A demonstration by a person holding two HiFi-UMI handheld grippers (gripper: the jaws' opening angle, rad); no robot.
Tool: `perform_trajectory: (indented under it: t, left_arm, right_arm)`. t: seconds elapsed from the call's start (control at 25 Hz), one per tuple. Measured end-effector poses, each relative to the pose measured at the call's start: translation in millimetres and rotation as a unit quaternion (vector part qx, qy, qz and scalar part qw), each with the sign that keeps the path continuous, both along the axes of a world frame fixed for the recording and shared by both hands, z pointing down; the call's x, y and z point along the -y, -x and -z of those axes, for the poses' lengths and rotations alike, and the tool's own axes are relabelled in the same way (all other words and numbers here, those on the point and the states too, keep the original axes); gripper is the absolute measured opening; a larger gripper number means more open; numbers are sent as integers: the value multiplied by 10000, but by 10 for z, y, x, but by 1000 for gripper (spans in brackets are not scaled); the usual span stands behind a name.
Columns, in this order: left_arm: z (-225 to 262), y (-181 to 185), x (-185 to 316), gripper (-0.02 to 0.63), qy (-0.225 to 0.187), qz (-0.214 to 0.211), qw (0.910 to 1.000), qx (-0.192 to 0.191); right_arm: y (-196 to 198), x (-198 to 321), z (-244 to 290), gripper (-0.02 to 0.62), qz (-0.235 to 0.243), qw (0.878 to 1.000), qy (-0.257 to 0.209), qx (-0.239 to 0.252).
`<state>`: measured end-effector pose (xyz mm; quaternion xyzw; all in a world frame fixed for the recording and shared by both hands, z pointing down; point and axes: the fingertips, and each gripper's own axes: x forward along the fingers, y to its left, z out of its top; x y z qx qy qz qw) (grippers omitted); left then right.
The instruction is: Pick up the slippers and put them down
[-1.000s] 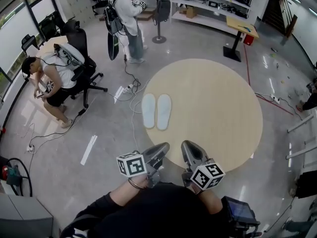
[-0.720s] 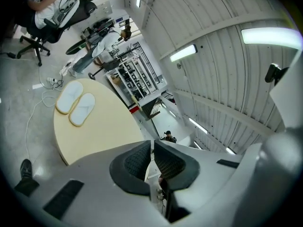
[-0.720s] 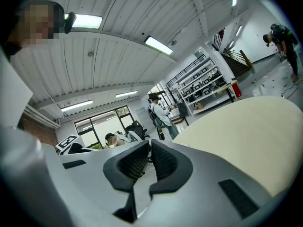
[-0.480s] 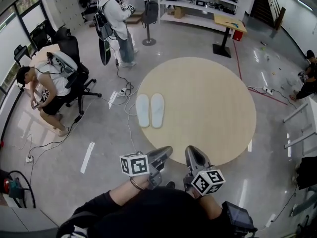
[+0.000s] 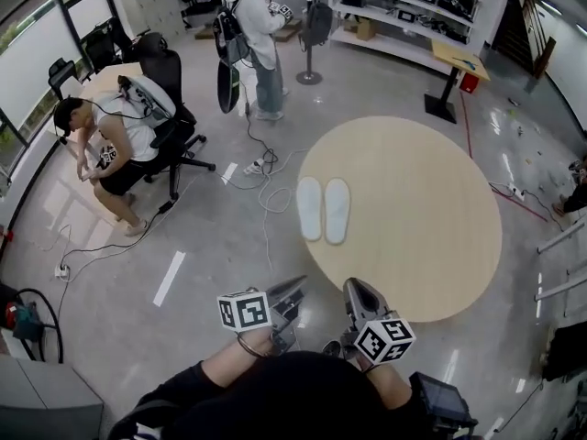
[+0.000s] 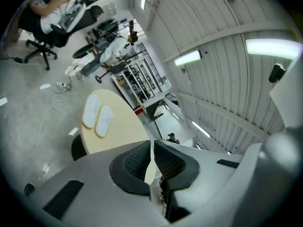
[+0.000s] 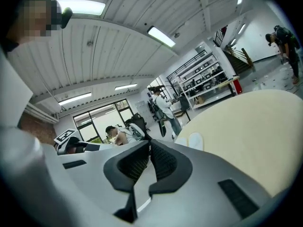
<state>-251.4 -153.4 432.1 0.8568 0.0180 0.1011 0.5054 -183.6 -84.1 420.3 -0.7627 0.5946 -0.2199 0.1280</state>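
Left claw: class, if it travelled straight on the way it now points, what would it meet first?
Probably the near edge of the round table, whose beige top shows just past the shut left claw. The slippers lie off to one side. Depth is unclear.

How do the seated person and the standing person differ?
The seated person hunches forward beside the desk; the standing person is upright near the shelves. The seated person wears dark shorts, the standing person long jeans and a backpack. Both wear white tops.
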Motion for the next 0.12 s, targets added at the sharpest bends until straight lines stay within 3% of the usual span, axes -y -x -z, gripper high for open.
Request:
perform_trajectory:
  t: [0.12]
  left_arm:
    - [-79,476,592,40,203,451,9988,53]
  right_arm:
    - [396,541,-44,26,235,9997,72,-18]
